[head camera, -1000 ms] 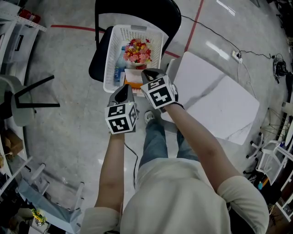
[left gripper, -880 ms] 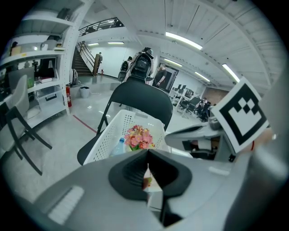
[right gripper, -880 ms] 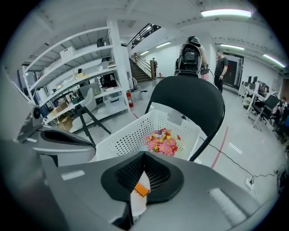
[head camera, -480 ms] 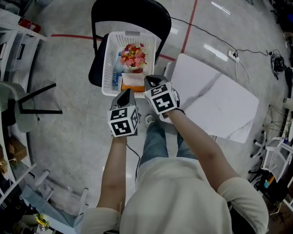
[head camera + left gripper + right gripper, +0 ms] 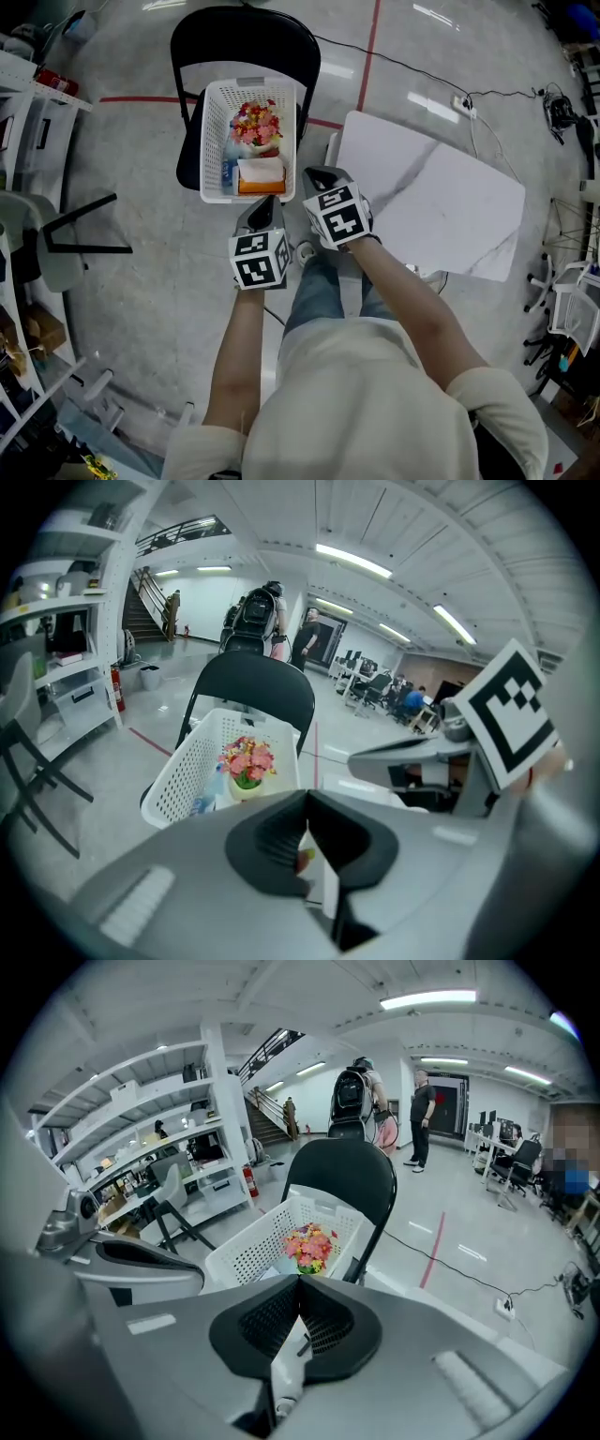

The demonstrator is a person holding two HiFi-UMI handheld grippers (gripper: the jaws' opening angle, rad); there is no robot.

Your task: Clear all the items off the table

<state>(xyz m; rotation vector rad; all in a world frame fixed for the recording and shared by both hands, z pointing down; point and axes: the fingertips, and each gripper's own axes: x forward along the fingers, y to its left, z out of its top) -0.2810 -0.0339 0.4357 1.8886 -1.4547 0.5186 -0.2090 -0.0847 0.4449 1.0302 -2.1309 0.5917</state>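
Observation:
A white basket (image 5: 211, 141) stands on the seat of a black chair (image 5: 244, 42). It holds a pot of pink flowers (image 5: 256, 122), an orange and white box (image 5: 261, 175) and a blue bottle (image 5: 231, 173). My left gripper (image 5: 265, 202) hangs just short of the basket's near rim, shut and holding nothing. My right gripper (image 5: 320, 174) is beside the basket's near right corner, also shut and holding nothing. In the left gripper view the jaws (image 5: 307, 797) meet below the flowers (image 5: 246, 759). In the right gripper view the jaws (image 5: 299, 1281) meet under the basket (image 5: 253, 1241).
The white marble table (image 5: 441, 206) stands to the right of the chair with nothing on it. A red line (image 5: 141, 98) and a black cable (image 5: 412, 70) cross the grey floor. Shelves (image 5: 23, 84) and another chair (image 5: 56, 234) are at the left. People (image 5: 422, 1115) stand far behind.
Both grippers have drawn back from over the basket's near end toward the person, staying shut. The basket now sits farther from them in the head view.

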